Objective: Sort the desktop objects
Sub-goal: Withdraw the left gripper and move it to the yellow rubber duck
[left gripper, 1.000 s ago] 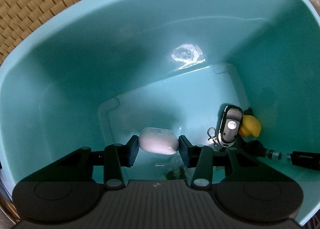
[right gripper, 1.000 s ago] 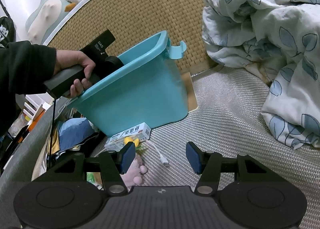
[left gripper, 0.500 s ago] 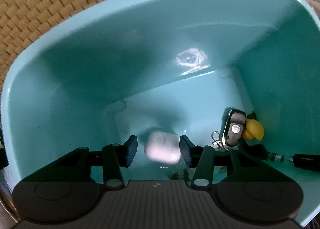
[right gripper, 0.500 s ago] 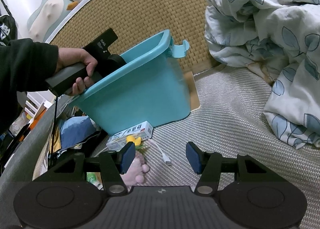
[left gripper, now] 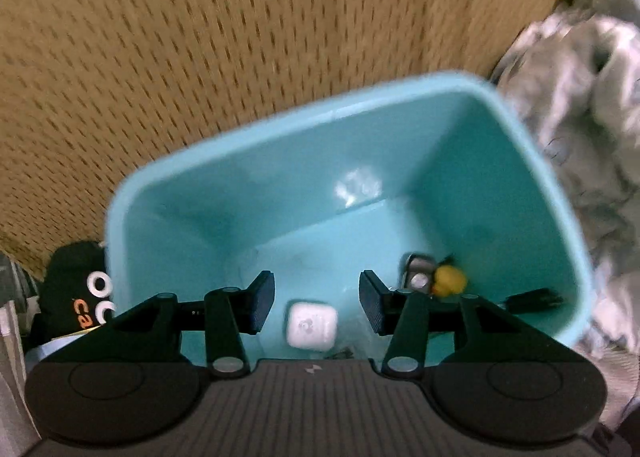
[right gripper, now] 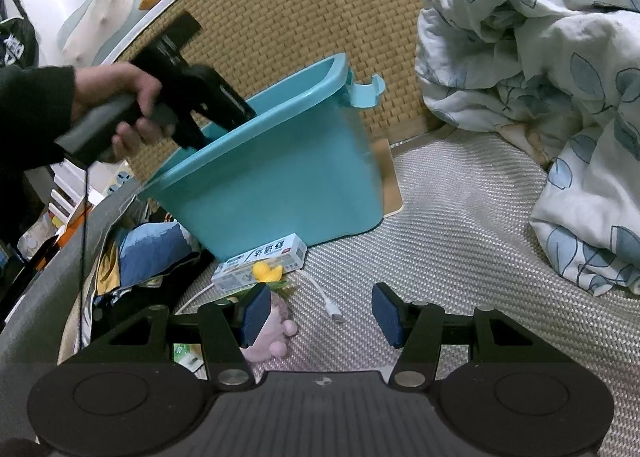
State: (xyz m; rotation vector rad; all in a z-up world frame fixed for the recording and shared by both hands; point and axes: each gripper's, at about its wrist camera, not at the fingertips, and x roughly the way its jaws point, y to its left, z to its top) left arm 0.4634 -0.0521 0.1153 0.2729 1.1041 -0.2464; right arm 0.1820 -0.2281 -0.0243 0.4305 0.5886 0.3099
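Left tool (left gripper: 317, 303) now higher, empty, jaws apart; rounded white case (left gripper: 311, 325) on bin floor (left gripper: 320, 257).

A teal plastic bin (left gripper: 224, 193) stands on a woven mat, its rim open to the top. On its floor lies a small white earbud case (left gripper: 311, 324), rounded and lying flat near the front wall. Well apart from it, in the far right corner, a silver-and-black key fob (left gripper: 418, 275) touches a yellow rubber duck (left gripper: 450, 280). Outside the bin, at its foot, lies a white toothpaste box (right gripper: 260, 260) with a second yellow duck (right gripper: 265, 270) against it, and a white cable end (right gripper: 332, 307) nearby.
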